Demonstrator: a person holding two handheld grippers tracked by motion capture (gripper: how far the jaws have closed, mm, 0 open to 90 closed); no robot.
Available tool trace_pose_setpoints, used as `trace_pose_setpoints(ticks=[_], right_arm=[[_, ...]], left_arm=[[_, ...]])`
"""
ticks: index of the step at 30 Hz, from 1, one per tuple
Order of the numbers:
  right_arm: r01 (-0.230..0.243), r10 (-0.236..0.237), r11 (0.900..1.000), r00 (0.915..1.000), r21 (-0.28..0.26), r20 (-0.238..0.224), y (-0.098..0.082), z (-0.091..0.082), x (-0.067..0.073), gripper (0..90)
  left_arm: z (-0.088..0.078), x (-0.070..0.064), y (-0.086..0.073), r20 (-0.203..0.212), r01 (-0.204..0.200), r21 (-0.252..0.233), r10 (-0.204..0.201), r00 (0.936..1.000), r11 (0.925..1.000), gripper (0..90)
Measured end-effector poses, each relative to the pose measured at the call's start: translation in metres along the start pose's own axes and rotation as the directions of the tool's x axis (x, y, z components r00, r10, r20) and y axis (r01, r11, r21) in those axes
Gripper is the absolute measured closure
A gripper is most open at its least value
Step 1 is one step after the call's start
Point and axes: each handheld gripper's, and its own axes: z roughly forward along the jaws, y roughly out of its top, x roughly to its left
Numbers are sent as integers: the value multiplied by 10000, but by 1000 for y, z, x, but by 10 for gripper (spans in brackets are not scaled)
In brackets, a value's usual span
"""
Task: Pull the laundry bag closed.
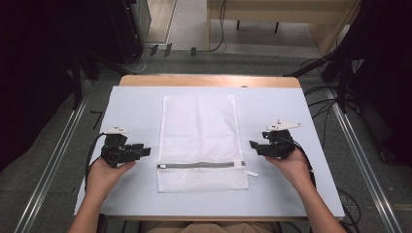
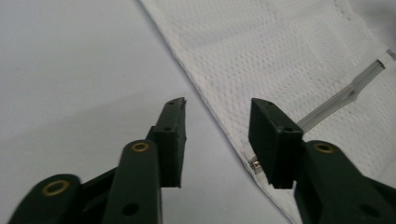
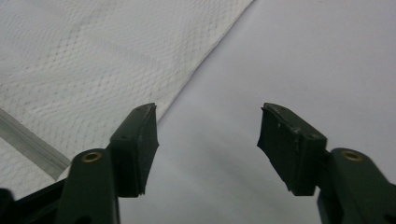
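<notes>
both grippers poised at the mesh bag's zipper line

here we are — the white mesh laundry bag (image 1: 199, 141) lies flat in the middle of the table (image 1: 136, 102), and a gripper waits on either side of it, level with the grey zipper (image 1: 201, 165) that runs across its near end.

left gripper (image 1: 145, 151) first: jaws apart with nothing between them, the bag's edge just ahead and to its inner side. in the left gripper view the seam of the bag (image 2: 280, 70) runs right under the far jaw, and the zipper's metal end (image 2: 256, 164) sits just beside that jaw's tip. close, but not touching as far as i can tell.

right gripper (image 1: 252, 144) — also parted wide and empty, pointing in at the bag's other edge. in the right gripper view the mesh (image 3: 93, 60) lies ahead of its near jaw, with bare table between the pads.

so my read: this is the approach, before any grip. the next move looks like a pinch on each side of the zipper line — low jaws, closing on thin fabric without scraping the table, one side to steady and the other to work the pull tab (image 1: 251, 173).

the bag itself looks limp, flat, fine-holed, apparently empty; it should bunch easily.
</notes>
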Motion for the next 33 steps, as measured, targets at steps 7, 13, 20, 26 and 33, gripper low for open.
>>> trace_pose_setpoints(ticks=[7, 13, 20, 26, 33], right_arm=[[-72, 82, 9996, 9992, 260, -404, 1, 4, 0, 466], [52, -44, 9994, 9997, 340, -240, 2, 6, 1, 481], [123, -116, 9993, 9998, 360, -188, 3, 6, 3, 470], [-7, 10, 9999, 9995, 123, -301, 7, 7, 4, 480], [-15, 31, 9990, 9994, 455, -357, 7, 10, 6, 481]], left_arm=[[3, -3, 0, -216, -154, 81, 155, 9996, 9998, 483], [2, -4, -3, -222, -351, 26, 351, 9991, 9994, 427], [3, -5, -4, -65, -634, -19, 634, 9980, 9980, 410], [3, -6, -7, -83, -579, 47, 580, 9983, 9983, 407], [2, -6, -9, -101, -656, 52, 657, 9978, 9978, 404]])
